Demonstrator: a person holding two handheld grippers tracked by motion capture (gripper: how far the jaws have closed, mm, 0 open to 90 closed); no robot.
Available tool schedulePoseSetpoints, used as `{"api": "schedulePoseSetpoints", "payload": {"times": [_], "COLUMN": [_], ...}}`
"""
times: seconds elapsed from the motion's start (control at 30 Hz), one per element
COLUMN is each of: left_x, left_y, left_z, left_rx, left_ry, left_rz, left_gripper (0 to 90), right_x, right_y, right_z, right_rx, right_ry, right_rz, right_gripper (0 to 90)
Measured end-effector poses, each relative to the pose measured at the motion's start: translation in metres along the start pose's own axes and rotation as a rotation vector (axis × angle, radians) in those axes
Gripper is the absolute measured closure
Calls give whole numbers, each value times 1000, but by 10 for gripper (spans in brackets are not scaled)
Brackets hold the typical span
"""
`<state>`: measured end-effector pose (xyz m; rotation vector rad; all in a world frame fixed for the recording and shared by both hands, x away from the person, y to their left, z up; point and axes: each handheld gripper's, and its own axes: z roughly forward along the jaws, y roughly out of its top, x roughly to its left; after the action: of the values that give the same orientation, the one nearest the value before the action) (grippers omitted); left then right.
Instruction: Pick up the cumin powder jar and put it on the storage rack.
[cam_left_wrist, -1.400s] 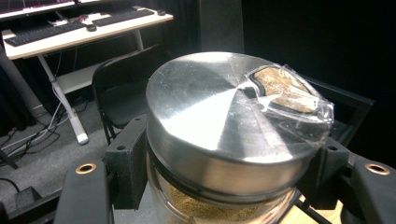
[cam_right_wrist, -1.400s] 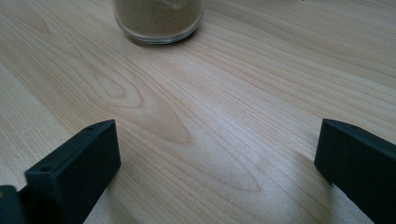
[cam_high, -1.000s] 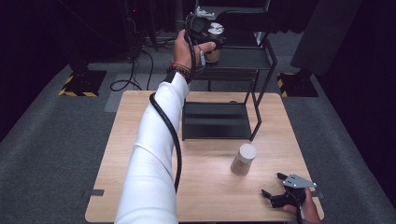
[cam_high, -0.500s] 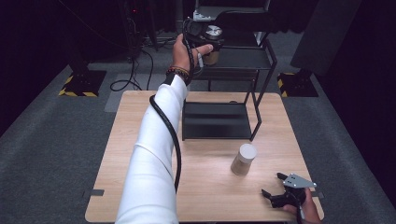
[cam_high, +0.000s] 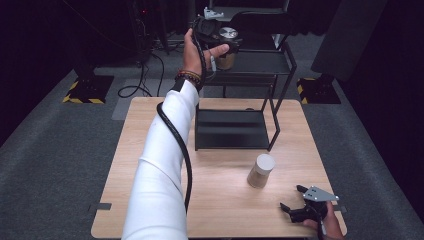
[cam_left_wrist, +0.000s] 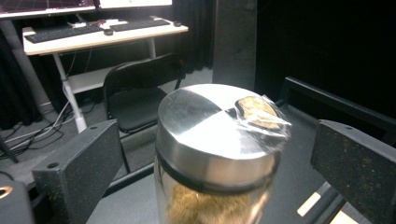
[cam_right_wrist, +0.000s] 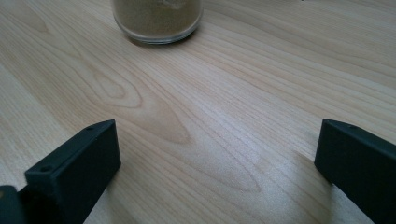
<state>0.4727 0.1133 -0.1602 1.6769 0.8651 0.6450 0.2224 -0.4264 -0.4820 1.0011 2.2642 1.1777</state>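
Grey carpet floor (cam_high: 60, 150) under a wooden table (cam_high: 150, 125), dark curtains behind, a black chair (cam_left_wrist: 135, 93) by a white desk (cam_left_wrist: 93, 39).

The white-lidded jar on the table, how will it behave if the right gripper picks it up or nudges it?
The white-lidded jar looks like smooth, rigid glass, so probably slippery and breakable. It stands taller than wide, so a high push may tip it. Powder fills it, likely making it fairly heavy for its size.

I'm working in a lab studio: black curtains (cam_high: 380, 75) behind my wooden table (cam_high: 150, 150), hazard-striped stand feet (cam_high: 85, 95) beside it, a monitor desk (cam_left_wrist: 93, 37) beyond.
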Motion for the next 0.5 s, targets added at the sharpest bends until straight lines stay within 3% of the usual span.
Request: {"api": "schedulePoseSetpoints", "payload": {"times": [0.1, 0.5], "left_x": [-4, -12], "left_y": [2, -5], "left_z": [-9, -38], "left_rx": [2, -11], "left_ry": [2, 0], "left_rz": [25, 31], "left_gripper": [5, 4], "right_x": [0, 0], "right_y": [0, 0], "right_z": [0, 0], "right_rx": [0, 0], "right_ry": [0, 0], "right_rz": [0, 1], "right_gripper": [0, 0]}}
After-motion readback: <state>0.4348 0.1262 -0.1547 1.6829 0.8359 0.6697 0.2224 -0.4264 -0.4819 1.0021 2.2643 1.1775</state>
